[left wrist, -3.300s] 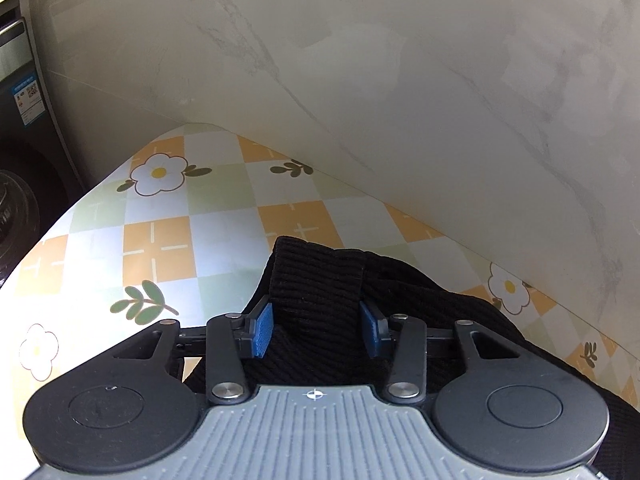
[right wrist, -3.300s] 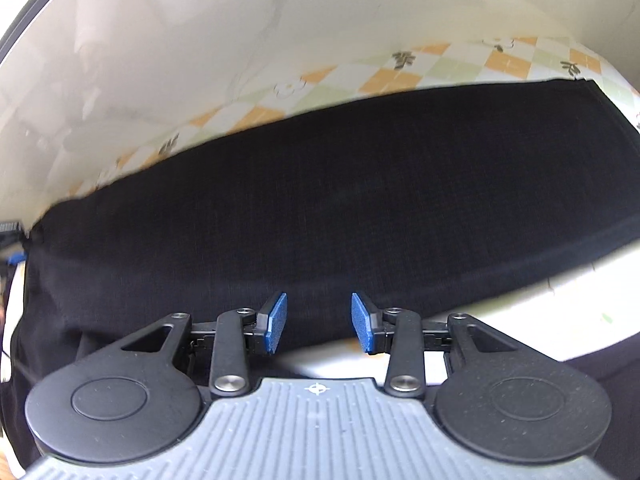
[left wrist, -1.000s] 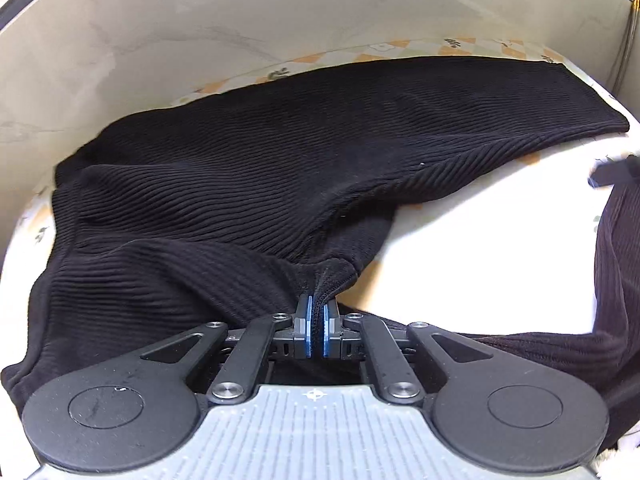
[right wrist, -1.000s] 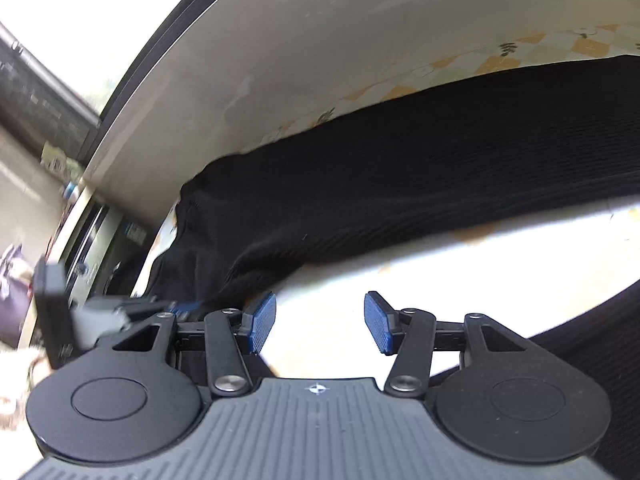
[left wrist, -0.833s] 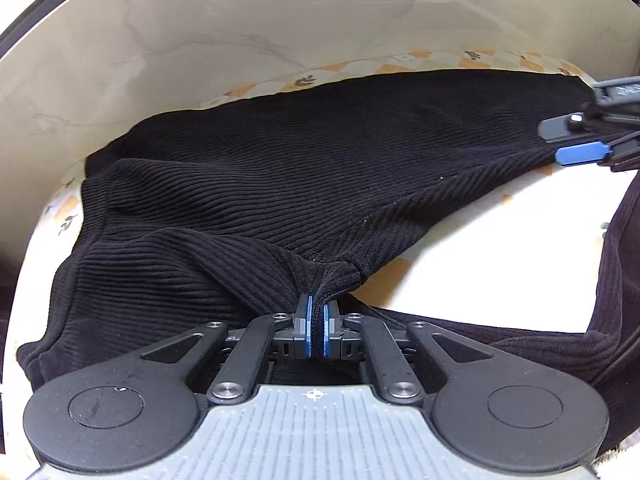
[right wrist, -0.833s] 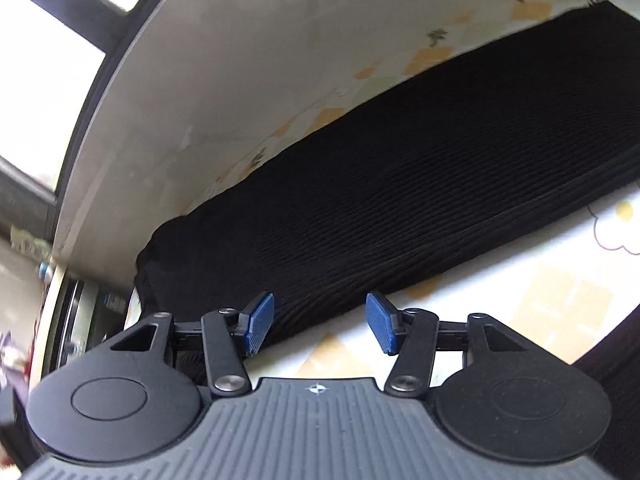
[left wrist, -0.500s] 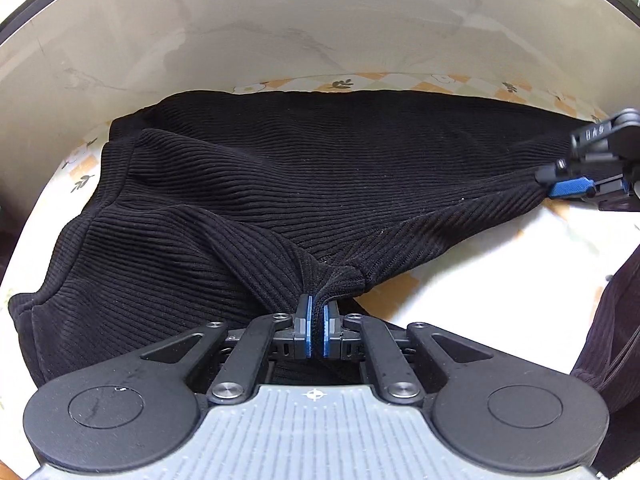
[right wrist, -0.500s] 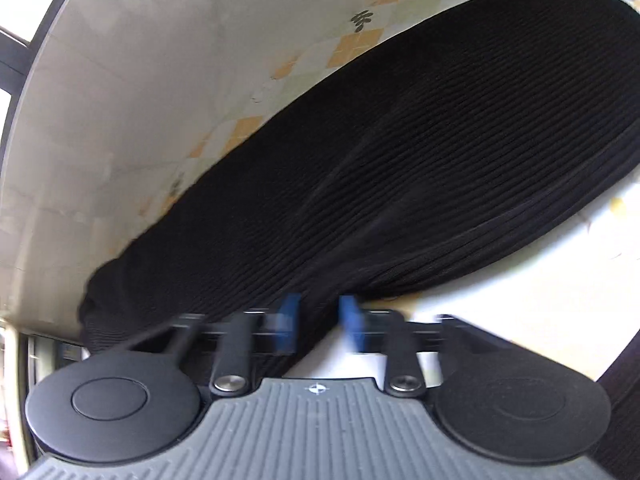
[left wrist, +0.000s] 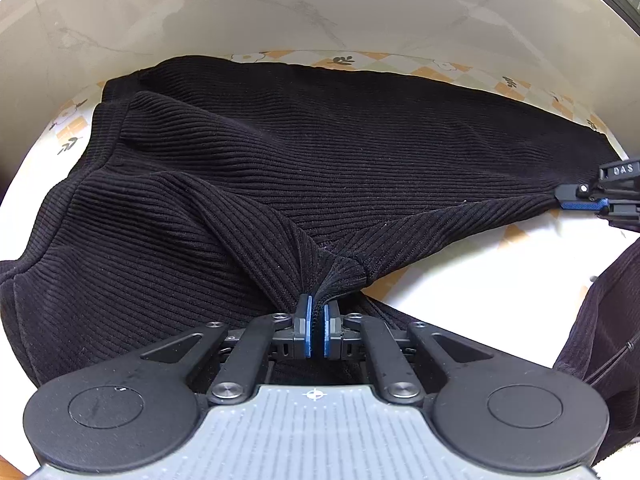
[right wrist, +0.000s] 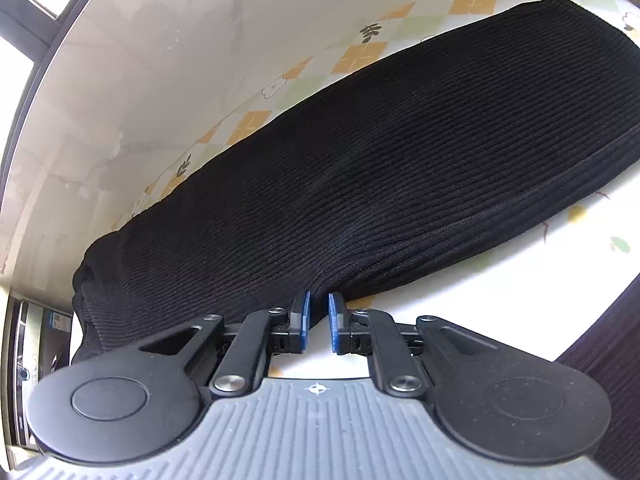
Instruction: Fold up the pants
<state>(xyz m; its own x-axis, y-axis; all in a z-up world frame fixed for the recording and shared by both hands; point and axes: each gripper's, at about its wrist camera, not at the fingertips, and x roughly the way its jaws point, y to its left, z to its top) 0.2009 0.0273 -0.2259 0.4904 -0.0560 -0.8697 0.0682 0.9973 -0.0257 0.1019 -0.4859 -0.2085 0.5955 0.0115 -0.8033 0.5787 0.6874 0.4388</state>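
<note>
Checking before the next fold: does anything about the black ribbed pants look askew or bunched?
Yes. The black ribbed pants are bunched into a puckered peak where the left gripper pinches them, with diagonal creases. The leg beyond lies flat on the flower-patterned table.

Pants (left wrist: 360, 152): black ribbed knit cloth, matt. Table (left wrist: 460, 280): smooth glossy patterned covering. Wall (left wrist: 320, 8): polished marble-look.

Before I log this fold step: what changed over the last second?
The right gripper came down to the near edge of the pants and its jaws have just been closing on it. The left gripper stayed clamped on its bunch of fabric.
</note>
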